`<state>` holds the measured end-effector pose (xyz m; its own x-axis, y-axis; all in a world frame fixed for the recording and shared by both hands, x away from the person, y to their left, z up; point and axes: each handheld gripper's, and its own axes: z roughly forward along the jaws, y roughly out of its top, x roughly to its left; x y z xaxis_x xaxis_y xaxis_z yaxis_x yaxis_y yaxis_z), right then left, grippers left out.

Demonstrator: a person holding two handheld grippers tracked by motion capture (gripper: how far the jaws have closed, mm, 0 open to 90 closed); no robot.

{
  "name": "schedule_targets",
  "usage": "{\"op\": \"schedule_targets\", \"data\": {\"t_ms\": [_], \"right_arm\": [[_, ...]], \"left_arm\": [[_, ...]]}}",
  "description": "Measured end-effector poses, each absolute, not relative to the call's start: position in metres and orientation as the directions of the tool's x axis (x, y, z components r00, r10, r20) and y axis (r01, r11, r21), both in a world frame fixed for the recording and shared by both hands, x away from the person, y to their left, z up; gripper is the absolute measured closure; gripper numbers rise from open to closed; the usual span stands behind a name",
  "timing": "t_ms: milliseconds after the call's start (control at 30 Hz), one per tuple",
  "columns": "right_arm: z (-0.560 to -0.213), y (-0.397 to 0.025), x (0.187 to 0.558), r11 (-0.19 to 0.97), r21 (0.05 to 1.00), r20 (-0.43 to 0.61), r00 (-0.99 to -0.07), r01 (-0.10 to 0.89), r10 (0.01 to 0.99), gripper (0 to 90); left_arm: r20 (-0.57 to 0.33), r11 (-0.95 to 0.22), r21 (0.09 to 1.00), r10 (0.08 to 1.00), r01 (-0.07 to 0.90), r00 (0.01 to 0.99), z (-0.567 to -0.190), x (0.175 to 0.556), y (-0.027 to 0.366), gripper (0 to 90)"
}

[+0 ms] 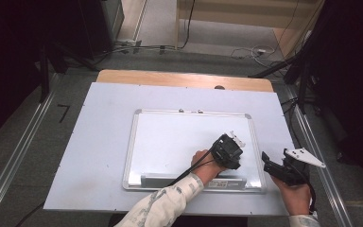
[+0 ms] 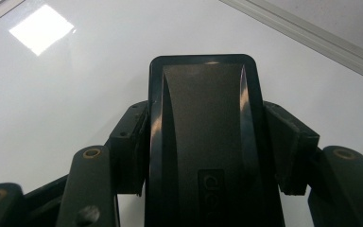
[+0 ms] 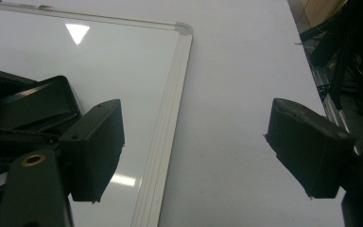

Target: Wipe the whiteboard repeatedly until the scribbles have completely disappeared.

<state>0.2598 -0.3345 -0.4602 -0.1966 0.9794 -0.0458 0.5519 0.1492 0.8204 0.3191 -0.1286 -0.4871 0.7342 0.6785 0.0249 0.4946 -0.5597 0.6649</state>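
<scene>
while the left gripper [image 1: 228, 150] clamps a black eraser [image 2: 203, 142] against the whiteboard [image 1: 170, 137] at lower right, wiping looks underway; next needs steady sweeps, right gripper [image 1: 276, 165] wide, idle.

A workroom seen from above, dim at its edges.

A wooden bench [image 1: 184, 78] under a pale blue-grey sheet [image 1: 99, 142] stands on grey carpet [image 1: 19, 142]. Metal floor rails [image 1: 21, 151] run along both sides. Dark stands [image 1: 52, 56] flank the bench; cables [image 1: 246, 52] trail across the floor toward light wood panelling [image 1: 246, 12] beyond.
</scene>
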Motion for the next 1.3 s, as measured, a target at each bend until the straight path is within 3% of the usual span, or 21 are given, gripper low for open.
{"op": "schedule_targets", "data": {"t_ms": [667, 1300], "right_arm": [[-0.460, -0.336, 0.259, 0.146, 0.819, -0.044, -0.194, 0.555, 0.980, 18.3], [-0.461, -0.337, 0.258, 0.143, 0.818, -0.044, -0.188, 0.557, 0.981, 18.3]], "left_arm": [[0.014, -0.549, 0.668, 0.684, 0.502, 0.730, -0.488, 0.316, -0.121, 40.0], [0.014, -0.537, 0.654, 0.712, 0.532, 0.702, -0.487, 0.313, -0.075, 39.9]]}}
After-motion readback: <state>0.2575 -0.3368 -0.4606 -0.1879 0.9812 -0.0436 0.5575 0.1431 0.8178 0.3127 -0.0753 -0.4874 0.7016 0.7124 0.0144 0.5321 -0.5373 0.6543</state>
